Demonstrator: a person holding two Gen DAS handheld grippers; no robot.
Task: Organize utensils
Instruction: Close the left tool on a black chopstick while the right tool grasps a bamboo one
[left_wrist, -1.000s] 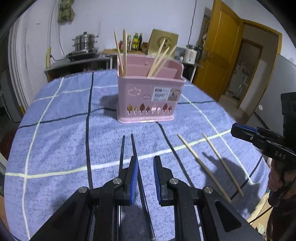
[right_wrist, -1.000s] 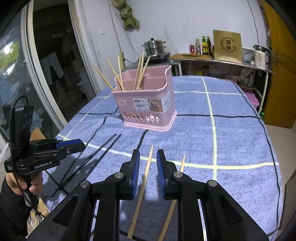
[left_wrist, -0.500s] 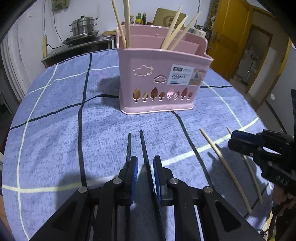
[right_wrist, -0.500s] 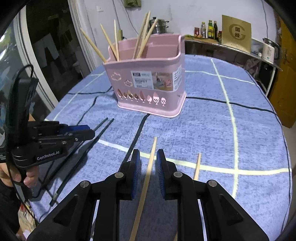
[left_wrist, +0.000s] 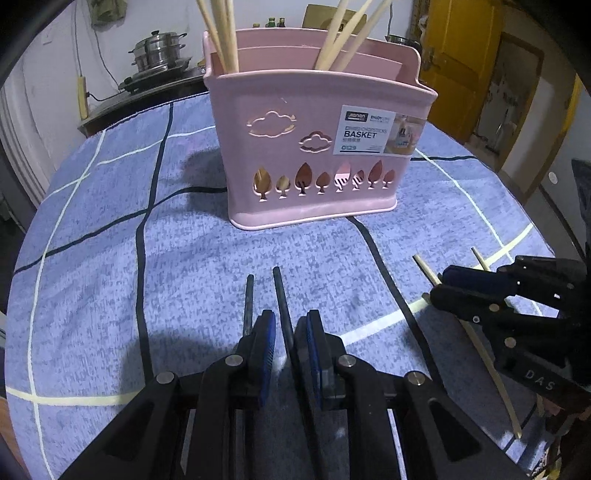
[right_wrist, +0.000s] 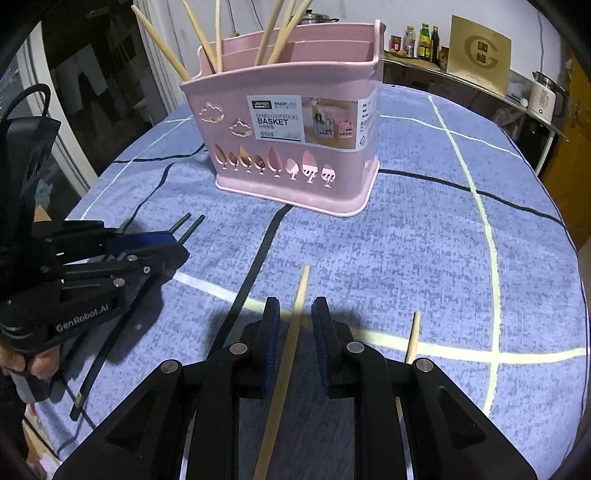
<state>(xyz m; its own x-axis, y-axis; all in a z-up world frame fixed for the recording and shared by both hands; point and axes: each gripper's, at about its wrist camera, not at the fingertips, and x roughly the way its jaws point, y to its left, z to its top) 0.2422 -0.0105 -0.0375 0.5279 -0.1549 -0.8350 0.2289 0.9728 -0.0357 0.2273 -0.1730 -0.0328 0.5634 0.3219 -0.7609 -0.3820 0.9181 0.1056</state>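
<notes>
A pink chopstick basket (left_wrist: 236, 147) (right_wrist: 343, 192) stands on the blue checked tablecloth and holds several wooden chopsticks (left_wrist: 221, 33). Two black chopsticks (left_wrist: 249, 295) lie in front of it. My left gripper (left_wrist: 290, 321) (right_wrist: 173, 243) is low over them, open, its jaws either side of the right black chopstick (left_wrist: 279, 291) without pressing on it. My right gripper (right_wrist: 293, 306) (left_wrist: 454, 284) is open too, with a wooden chopstick (right_wrist: 301, 291) lying between its jaws. A second wooden chopstick (right_wrist: 413, 332) lies just to its right.
Behind the table stand a counter with a steel pot (left_wrist: 159, 51), bottles (right_wrist: 421, 37), a gold-lettered box (right_wrist: 480, 51) and a kettle (right_wrist: 543, 96). A yellow door (left_wrist: 458, 48) is at the right. The rounded table edge (right_wrist: 576, 258) falls off right.
Both grippers have come forward and down toward the cloth and the basket. Their jaws now sit either side of a chopstick each. Jaw gaps look the same.
</notes>
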